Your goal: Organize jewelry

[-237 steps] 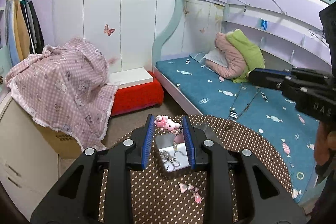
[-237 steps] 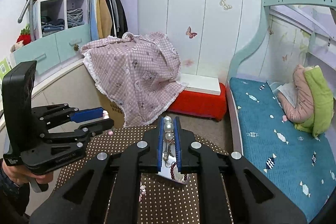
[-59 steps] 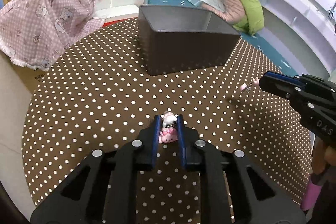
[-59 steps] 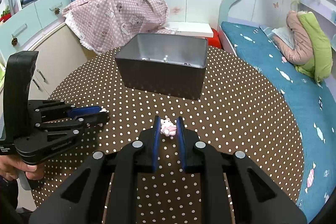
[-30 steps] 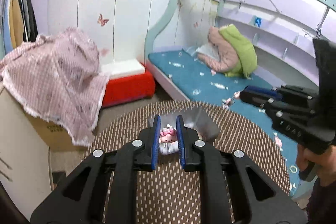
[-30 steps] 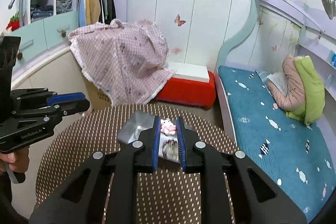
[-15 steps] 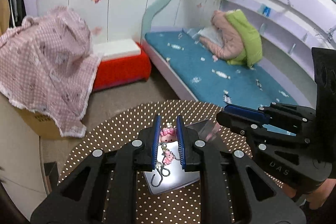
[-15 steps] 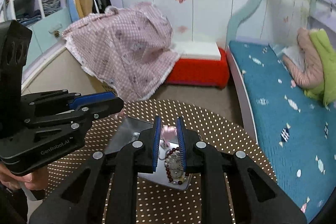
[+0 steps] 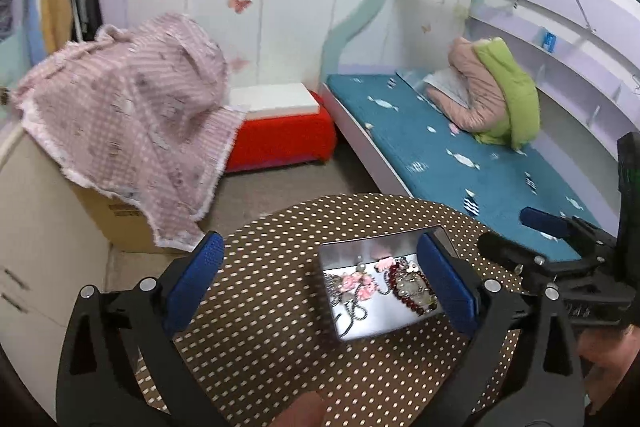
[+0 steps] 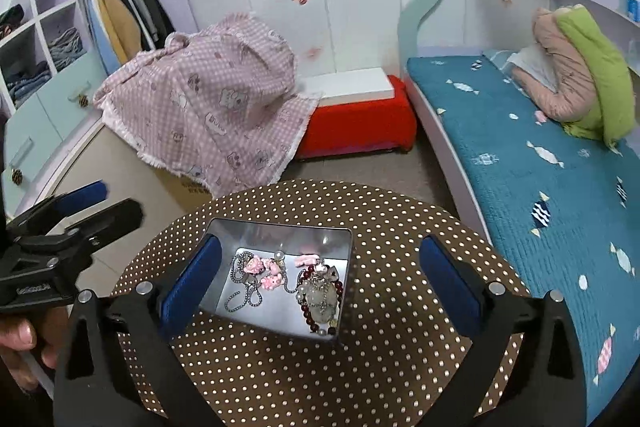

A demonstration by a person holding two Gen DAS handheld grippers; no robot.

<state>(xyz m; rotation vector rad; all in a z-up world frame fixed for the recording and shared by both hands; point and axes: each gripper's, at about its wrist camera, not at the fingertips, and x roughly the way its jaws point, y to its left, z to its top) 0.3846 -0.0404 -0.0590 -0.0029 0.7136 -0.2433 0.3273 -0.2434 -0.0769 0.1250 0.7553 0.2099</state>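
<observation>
We log one silver rectangular metal tin [image 10: 280,227] near the brown polka-dot surface's [image 10: 400,227] far edge, holding pink charms [image 10: 264,269], chain, dark-red bead bracelet [image 10: 320,303]. Left hand-held gripper [image 9: 316,283] and right hand-held gripper [image 10: 320,279] hang spread wide, empty.

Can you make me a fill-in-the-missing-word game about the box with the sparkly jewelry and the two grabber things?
1. The jewelry lies inside a shiny metal ___ on the table.
2. The tablecloth is brown with white ___.
3. The left gripper and the right gripper both have their blue fingers wide ___.
4. The dark red bead bracelet lies to the ___ of the pink charms in the right wrist view.

Missing words: box, dots, open, right
</observation>
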